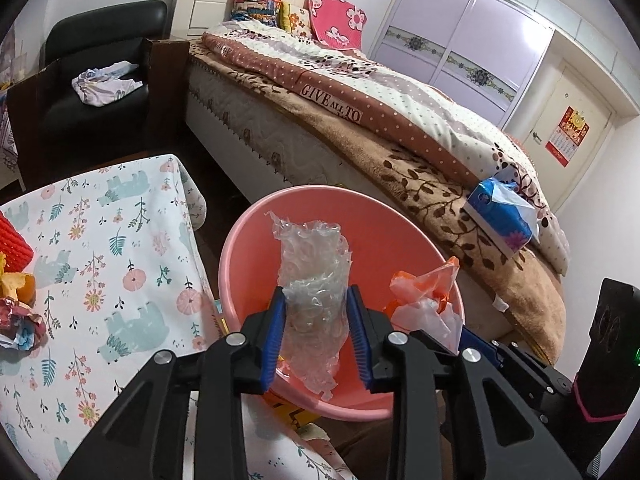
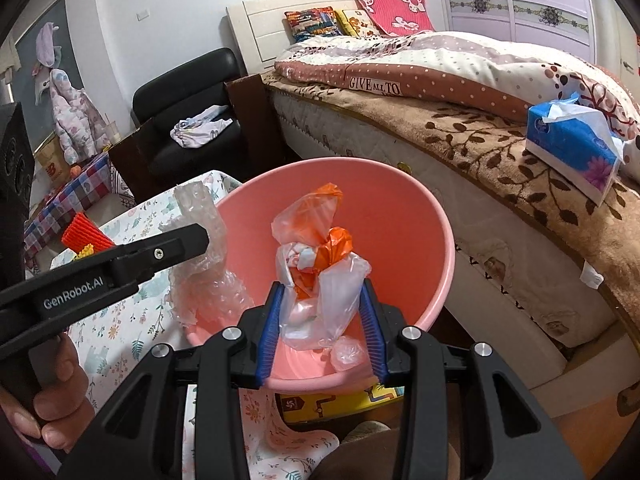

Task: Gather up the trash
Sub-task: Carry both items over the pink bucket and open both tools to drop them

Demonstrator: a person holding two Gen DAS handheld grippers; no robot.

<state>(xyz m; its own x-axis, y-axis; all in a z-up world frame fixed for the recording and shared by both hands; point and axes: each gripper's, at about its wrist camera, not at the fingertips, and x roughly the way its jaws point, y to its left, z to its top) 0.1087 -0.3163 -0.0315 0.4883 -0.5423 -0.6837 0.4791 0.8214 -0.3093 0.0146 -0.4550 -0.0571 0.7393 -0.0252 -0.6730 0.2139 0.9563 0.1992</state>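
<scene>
Both tools over the pink basin (image 1: pixel 256 240) between desk (image 1: pixel 120 248) and bed (image 1: pixel 400 140). Left tool (image 1: pixel 315 320): bubble wrap (image 1: pixel 314 276) between its pads, contact unclear, can't tell if gripped. Right tool (image 2: pixel 322 320) clamps clear-orange plastic bag (image 2: pixel 320 272) above basin.

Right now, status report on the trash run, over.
Left tongs open around bubble wrap over pink bin. Right tongs grip plastic bag there. Nothing blocking.

A home bedroom: a made bed (image 1: pixel 360 92) with patterned pillows (image 1: pixel 336 16) against its headboard, lilac sliding wardrobe doors (image 1: pixel 460 36) behind it, and a black armchair (image 1: pixel 100 64) beside it in the corner.
</scene>
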